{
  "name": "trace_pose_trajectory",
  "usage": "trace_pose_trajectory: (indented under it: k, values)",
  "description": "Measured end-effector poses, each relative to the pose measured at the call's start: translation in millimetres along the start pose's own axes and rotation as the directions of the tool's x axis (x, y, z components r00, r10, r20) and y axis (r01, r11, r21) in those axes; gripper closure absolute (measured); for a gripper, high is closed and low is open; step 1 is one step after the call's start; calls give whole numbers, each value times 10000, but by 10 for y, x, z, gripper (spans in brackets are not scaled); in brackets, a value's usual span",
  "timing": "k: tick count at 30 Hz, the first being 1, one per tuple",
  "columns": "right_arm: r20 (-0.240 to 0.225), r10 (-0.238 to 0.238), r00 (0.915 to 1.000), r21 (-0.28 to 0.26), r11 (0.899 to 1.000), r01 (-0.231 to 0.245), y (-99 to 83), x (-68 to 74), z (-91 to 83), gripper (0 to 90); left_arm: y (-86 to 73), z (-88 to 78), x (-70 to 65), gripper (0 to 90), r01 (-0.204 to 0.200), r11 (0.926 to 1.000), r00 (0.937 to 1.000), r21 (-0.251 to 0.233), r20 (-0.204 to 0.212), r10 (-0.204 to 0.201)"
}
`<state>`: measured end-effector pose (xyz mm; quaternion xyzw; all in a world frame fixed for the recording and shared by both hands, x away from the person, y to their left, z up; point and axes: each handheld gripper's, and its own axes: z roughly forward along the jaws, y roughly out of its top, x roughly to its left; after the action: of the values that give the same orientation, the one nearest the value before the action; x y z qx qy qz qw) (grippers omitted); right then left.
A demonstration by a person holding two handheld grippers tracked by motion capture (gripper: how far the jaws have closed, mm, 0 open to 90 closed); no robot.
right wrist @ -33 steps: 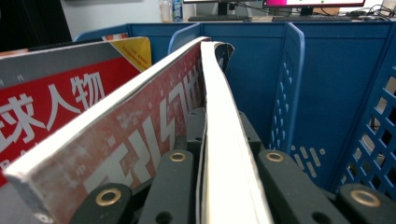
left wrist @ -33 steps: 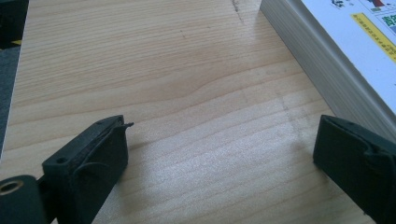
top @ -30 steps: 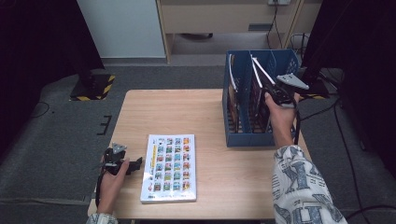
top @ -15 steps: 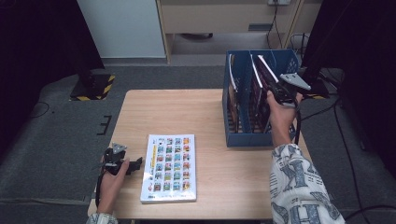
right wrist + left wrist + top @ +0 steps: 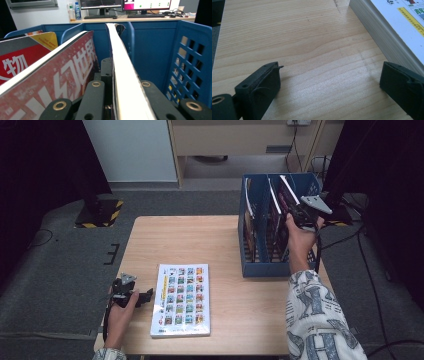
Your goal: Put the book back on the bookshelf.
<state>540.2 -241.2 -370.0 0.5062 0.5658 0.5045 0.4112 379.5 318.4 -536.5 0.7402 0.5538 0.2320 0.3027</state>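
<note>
A thick book with a grid of small colourful pictures (image 5: 182,300) lies flat on the wooden table, near its front. Just left of it my left gripper (image 5: 147,296) rests on the tabletop, open, with bare wood between its jaws (image 5: 332,75) and the book's page edge (image 5: 384,37) beside the right jaw. At the right stands a blue file rack (image 5: 265,269) with several books upright in it. My right gripper (image 5: 300,215) is over the rack, shut on the top edge of a thin white-edged book (image 5: 122,75) that leans in a compartment.
A red magazine with large white characters (image 5: 57,75) leans in the compartment to the left of the held book. The rack's perforated side wall (image 5: 192,62) is close on the right. Bare tabletop (image 5: 185,240) lies between the flat book and the rack.
The thin book in my right gripper has tipped slightly to the right inside the rack. My left gripper has stayed where it was.
</note>
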Motion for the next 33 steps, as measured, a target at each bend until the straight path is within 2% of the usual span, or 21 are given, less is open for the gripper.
trace_pose_trajectory:
  k: [8,16,19,23,27,33]
  values:
    - [123,-250,9996,83,9997,249,-82,71,42,826,1,1,-1,25,-9,10000,10000,-3,15,9]
    - [-151,-402,9991,103,9991,403,-93,119,28,817,1,1,-1,25,-11,10000,10000,-2,15,11]
    - [-330,-279,9991,68,9996,281,-100,150,17,792,1,1,-1,25,-9,10000,10000,-2,18,9]
    - [-543,-458,9975,89,9989,463,-109,173,-9,746,1,1,-1,25,-9,10000,10000,-2,16,9]
    - [-463,-692,9965,76,9975,696,-102,181,-60,722,2,2,-1,25,-6,10000,10000,-3,18,6]
    - [-559,-610,9966,206,9978,622,-130,159,-140,655,2,1,-2,24,-15,10000,10000,14,8,15]
